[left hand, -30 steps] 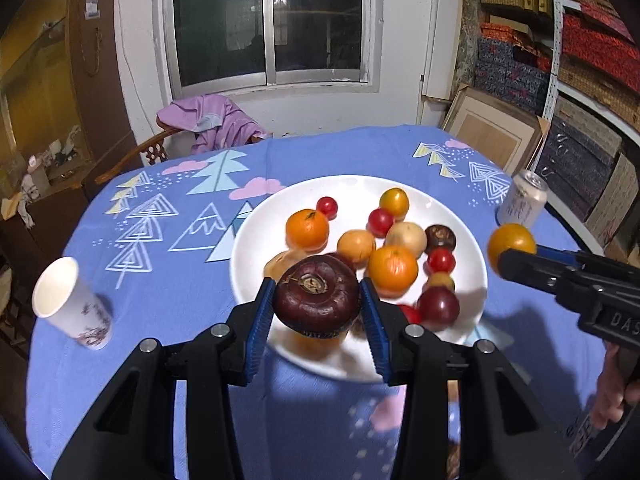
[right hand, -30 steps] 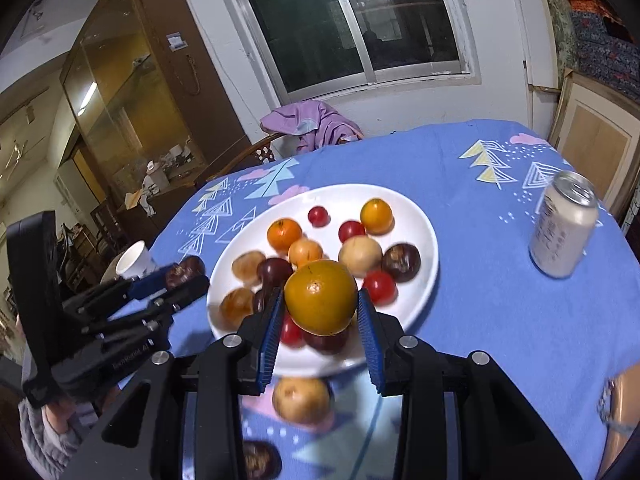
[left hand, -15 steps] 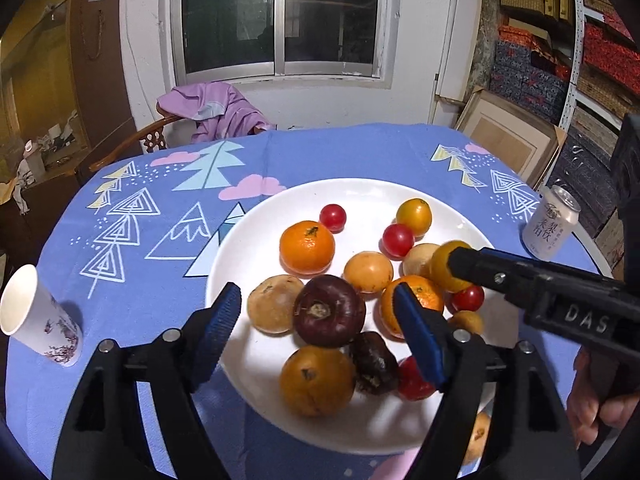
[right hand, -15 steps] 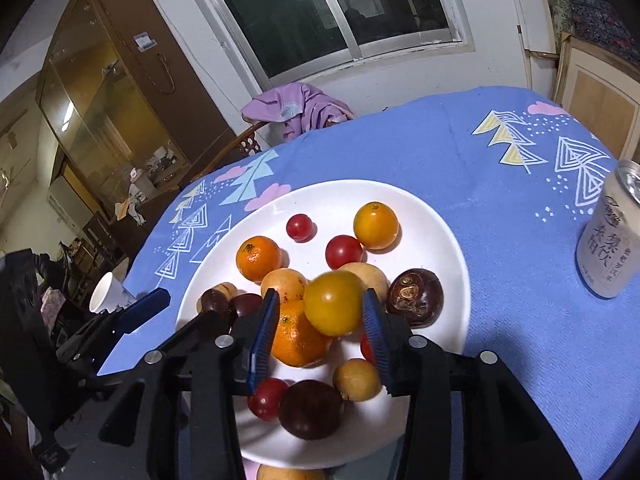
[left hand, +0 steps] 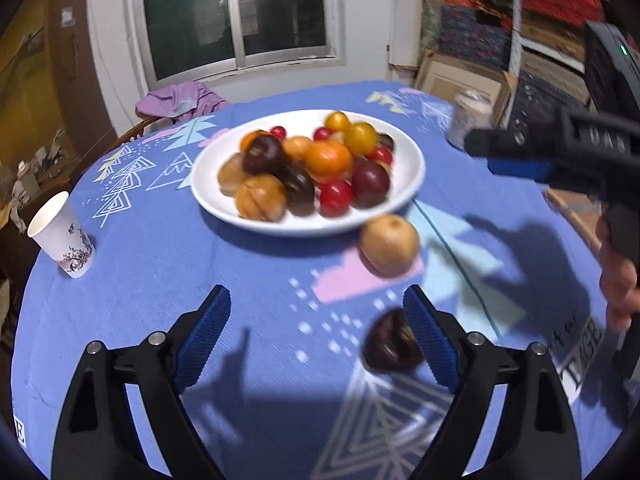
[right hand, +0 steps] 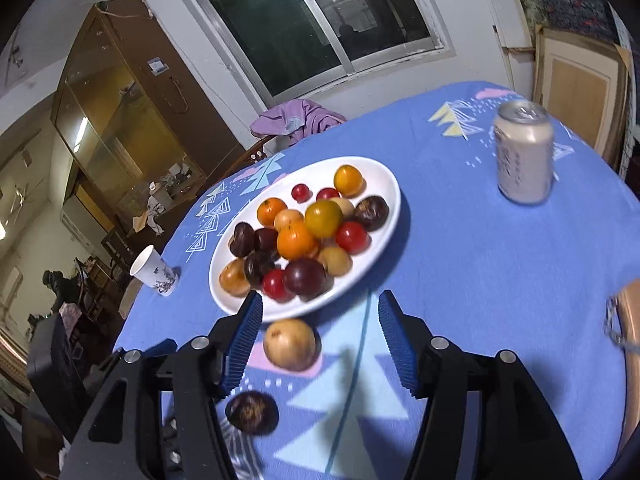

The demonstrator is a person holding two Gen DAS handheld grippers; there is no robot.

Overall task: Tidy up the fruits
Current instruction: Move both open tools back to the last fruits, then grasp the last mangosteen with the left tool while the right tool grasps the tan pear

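Two fruits lie off the white plate point(left hand: 416, 160) on the blue-clothed surface point(left hand: 160, 264). Seen from the left wrist, the left gripper point(left hand: 316, 332) has its fingers spread and widening, gripping nothing; a dark purple fruit point(left hand: 390, 348) sits against the inner face of the right-hand finger point(left hand: 428, 340), and a tan round fruit point(left hand: 389, 245) rests just beside the plate's near rim. A paper cup point(left hand: 62, 236) stands well apart at the left, while the right gripper's body juts in from the right edge.

From the right wrist, the right gripper point(right hand: 320, 340) also has opening, empty fingers, the tan fruit point(right hand: 289, 344) on the cloth between them and the dark fruit point(right hand: 252, 412) nearer the camera. A drink can point(right hand: 524, 152) stands far right.

Both round fruits could roll if nudged by a finger, and the heaped plate may shed fruit when more is added.
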